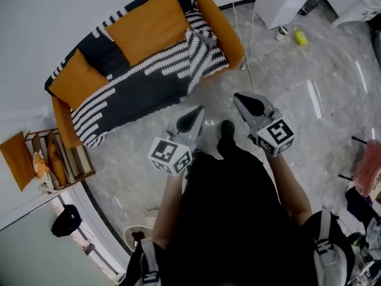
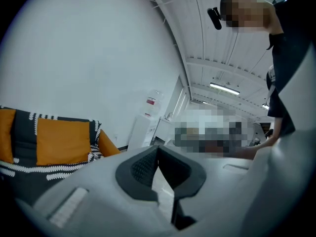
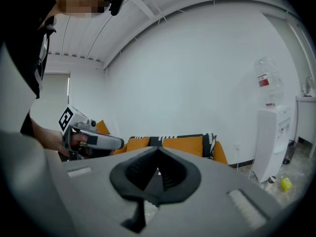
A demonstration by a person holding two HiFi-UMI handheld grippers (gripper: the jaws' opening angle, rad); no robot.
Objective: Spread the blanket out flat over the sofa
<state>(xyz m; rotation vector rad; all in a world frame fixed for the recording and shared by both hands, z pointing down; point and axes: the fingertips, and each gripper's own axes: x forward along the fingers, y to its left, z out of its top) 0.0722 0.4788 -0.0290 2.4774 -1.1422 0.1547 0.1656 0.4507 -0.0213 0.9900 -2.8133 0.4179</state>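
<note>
An orange sofa [image 1: 143,22] stands against the wall at the upper left of the head view. A black blanket with white stripes [image 1: 149,85] lies over its seat, backrest and right arm, with folds bunched near the right end. Both grippers hang over the marble floor, well short of the sofa. My left gripper [image 1: 196,113] is shut and empty, and so is my right gripper [image 1: 239,98]. The left gripper view has its shut jaws [image 2: 158,148] with the sofa [image 2: 59,142] at far left. In the right gripper view, shut jaws [image 3: 158,149] face the sofa [image 3: 182,144], with the left gripper [image 3: 118,143] alongside.
A wooden rack [image 1: 59,159] stands left of the sofa. A white water dispenser [image 3: 271,142] and a yellow bottle [image 1: 301,37] are off the sofa's right end, near a white cabinet [image 1: 286,2]. A cable [image 1: 247,58] trails on the floor. Clothes [image 1: 369,165] lie at right.
</note>
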